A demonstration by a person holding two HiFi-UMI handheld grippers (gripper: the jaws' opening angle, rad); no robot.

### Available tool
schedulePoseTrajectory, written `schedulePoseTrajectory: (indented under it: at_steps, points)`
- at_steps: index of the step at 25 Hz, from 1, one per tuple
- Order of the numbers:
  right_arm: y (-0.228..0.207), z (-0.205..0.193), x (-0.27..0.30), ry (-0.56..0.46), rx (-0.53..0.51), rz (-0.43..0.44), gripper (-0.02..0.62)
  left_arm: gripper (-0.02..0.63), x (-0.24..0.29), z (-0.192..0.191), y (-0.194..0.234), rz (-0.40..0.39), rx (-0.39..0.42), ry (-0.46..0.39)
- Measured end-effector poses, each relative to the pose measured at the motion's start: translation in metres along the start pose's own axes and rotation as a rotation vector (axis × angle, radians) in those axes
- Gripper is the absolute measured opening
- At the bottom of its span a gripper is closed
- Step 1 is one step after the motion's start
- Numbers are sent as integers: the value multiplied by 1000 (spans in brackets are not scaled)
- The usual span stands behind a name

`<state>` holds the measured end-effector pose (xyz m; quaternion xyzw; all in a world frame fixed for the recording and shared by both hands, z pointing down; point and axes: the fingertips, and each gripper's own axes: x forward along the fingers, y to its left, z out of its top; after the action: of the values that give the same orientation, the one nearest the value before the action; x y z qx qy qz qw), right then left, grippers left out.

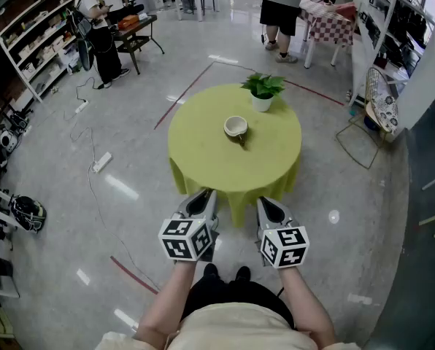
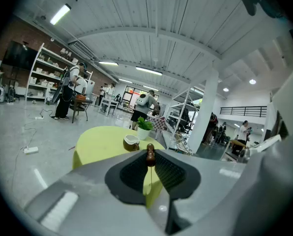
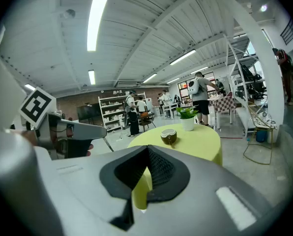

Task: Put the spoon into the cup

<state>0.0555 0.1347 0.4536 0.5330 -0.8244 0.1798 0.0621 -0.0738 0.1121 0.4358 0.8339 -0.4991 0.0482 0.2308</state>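
A round table (image 1: 203, 155) with a yellow-green cloth carries a brown cup (image 1: 236, 127) with a white inside, near its middle. Both grippers hang side by side in front of the table's near edge, well short of the cup. My left gripper (image 1: 201, 201) is shut on a thin spoon (image 2: 150, 156), whose brown wooden knob sticks up between the pads; the bowl end is hidden. The cup (image 2: 131, 142) lies straight beyond it. My right gripper (image 1: 271, 208) has its pads closed together (image 3: 146, 149) with nothing between them; the cup (image 3: 168, 135) is ahead.
A potted green plant (image 1: 262, 92) stands at the table's far side behind the cup. A power strip and cables (image 1: 101, 161) lie on the floor at left, and a wire fan (image 1: 382, 100) leans at right. People, shelves and tables fill the back.
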Motion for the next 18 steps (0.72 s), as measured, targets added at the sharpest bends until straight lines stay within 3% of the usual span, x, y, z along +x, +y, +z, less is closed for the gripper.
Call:
schedulePoseTrajectory:
  at_steps: [18]
  points:
    - [-15, 7, -2, -36, 32, 45, 0, 46, 12, 3, -3, 36, -5, -29]
